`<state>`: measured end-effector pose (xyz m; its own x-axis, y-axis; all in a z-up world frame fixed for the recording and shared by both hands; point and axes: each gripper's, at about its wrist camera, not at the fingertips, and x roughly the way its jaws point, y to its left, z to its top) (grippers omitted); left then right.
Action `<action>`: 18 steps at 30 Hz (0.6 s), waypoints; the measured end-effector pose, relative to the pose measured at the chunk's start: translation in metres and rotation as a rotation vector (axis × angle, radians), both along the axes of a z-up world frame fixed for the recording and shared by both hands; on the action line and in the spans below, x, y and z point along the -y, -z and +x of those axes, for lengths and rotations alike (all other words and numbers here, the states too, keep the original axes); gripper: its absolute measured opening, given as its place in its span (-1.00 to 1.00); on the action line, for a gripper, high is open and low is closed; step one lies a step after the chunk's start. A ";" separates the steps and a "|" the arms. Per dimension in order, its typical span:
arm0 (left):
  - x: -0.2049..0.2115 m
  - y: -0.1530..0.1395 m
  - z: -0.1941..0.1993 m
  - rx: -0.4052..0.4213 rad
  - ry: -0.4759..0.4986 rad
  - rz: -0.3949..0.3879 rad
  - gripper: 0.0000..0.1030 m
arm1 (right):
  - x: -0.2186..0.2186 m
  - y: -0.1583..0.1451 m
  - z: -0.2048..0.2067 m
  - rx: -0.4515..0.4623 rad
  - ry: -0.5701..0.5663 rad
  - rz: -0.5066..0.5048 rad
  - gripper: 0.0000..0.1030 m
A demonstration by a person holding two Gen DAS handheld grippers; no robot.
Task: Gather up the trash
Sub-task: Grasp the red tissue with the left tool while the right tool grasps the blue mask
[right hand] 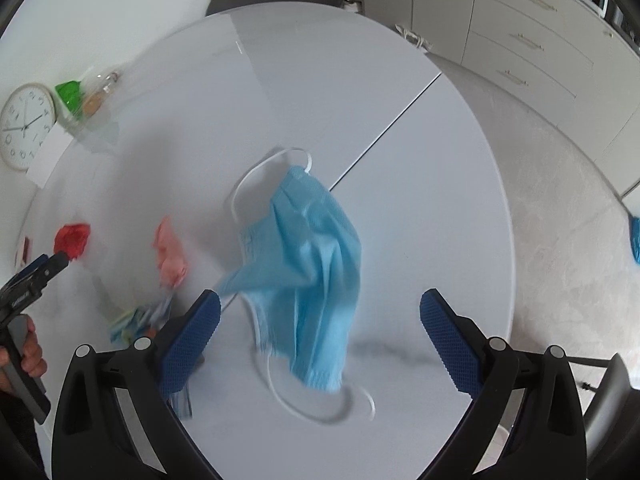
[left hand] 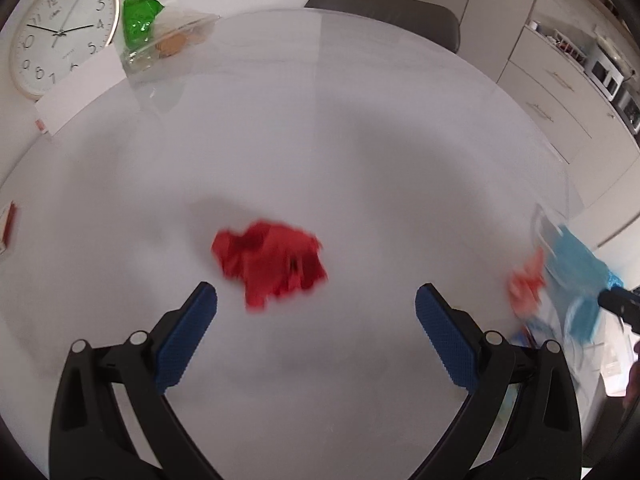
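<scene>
A crumpled red paper (left hand: 270,264) lies on the white round table (left hand: 320,120), just beyond my left gripper (left hand: 316,300), which is open around empty space. A light blue face mask (right hand: 304,272) with white ear loops sits on the table between the spread fingers of my right gripper (right hand: 320,304), which is open and holds nothing. A crumpled pink piece (right hand: 170,256) lies left of the mask, with small colourful wrappers (right hand: 136,316) nearer. In the right wrist view the red paper (right hand: 72,238) sits at the tip of the left gripper (right hand: 50,266).
At the table's far left, a wall clock (left hand: 64,34) leans beside a green wrapper (left hand: 138,20) and a clear plastic bag (left hand: 176,40). A grey chair (left hand: 384,12) stands behind the table. Cabinets (right hand: 540,52) line the right wall. A hand (right hand: 30,354) holds the left gripper.
</scene>
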<state>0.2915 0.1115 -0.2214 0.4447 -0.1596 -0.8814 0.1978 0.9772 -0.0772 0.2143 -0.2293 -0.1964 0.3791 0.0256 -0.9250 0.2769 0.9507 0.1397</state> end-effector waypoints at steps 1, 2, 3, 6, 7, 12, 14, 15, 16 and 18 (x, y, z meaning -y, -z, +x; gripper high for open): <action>0.001 0.005 0.009 -0.005 0.001 0.004 0.85 | -0.001 0.003 0.004 -0.003 -0.002 0.007 0.90; 0.001 0.010 0.016 -0.010 -0.002 0.011 0.85 | -0.002 0.006 0.006 -0.007 -0.007 0.015 0.85; 0.002 0.013 0.021 -0.013 -0.006 0.013 0.85 | -0.003 0.008 0.008 -0.008 -0.012 0.021 0.76; 0.002 0.021 0.030 -0.017 -0.025 0.017 0.79 | -0.005 0.011 0.015 -0.008 -0.031 0.036 0.57; 0.002 0.022 0.031 -0.014 -0.029 0.021 0.74 | -0.007 0.011 0.016 -0.009 -0.037 0.039 0.42; -0.005 0.031 0.035 -0.035 -0.034 0.007 0.12 | -0.016 0.010 0.020 -0.020 -0.075 0.034 -0.21; -0.008 0.031 0.036 -0.022 -0.045 0.009 0.06 | -0.016 0.008 0.021 -0.015 -0.084 0.035 -0.31; -0.010 0.031 0.037 -0.018 -0.042 0.007 0.03 | -0.015 0.006 0.019 -0.009 -0.086 0.035 -0.35; -0.012 0.031 0.038 -0.019 -0.040 0.007 0.01 | -0.014 0.005 0.018 -0.003 -0.086 0.035 -0.38; -0.013 0.030 0.037 -0.017 -0.030 0.006 -0.02 | -0.012 0.002 0.015 0.008 -0.081 0.045 -0.45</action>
<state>0.3286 0.1242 -0.2510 0.4340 -0.1408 -0.8898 0.1667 0.9832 -0.0743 0.2294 -0.2172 -0.1987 0.3815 0.0977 -0.9192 0.1981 0.9627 0.1845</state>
